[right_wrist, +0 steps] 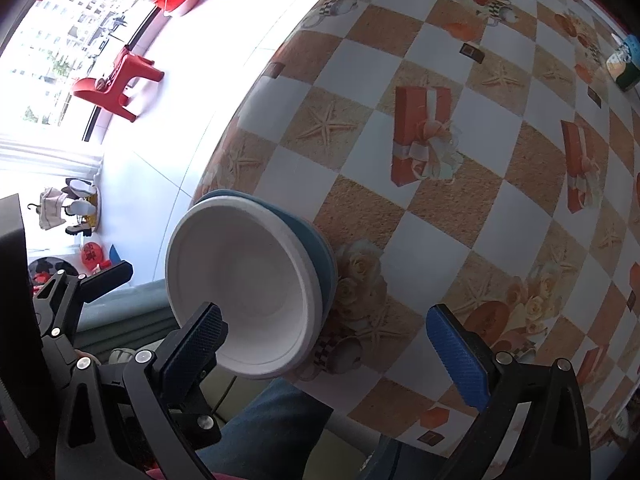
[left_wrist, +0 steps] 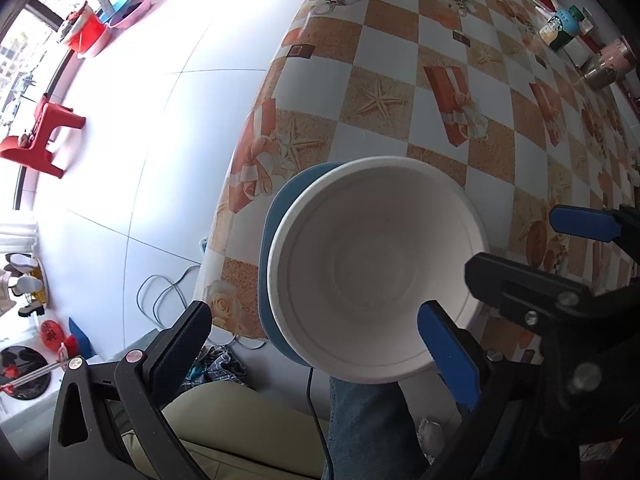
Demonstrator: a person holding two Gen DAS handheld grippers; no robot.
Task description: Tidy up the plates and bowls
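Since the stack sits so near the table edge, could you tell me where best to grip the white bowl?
Probably the white bowl's thin rolled rim, on the side overhanging the table edge. It sits nested in the blue bowl, so its wall is covered; one finger inside, one outside. The open right gripper is nearest.

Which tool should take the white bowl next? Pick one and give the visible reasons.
Left, probably. The left tool is open with the white bowl between its fingers, on the blue plate at the table edge. The right tool is open too, but the bowl sits off past its left finger.
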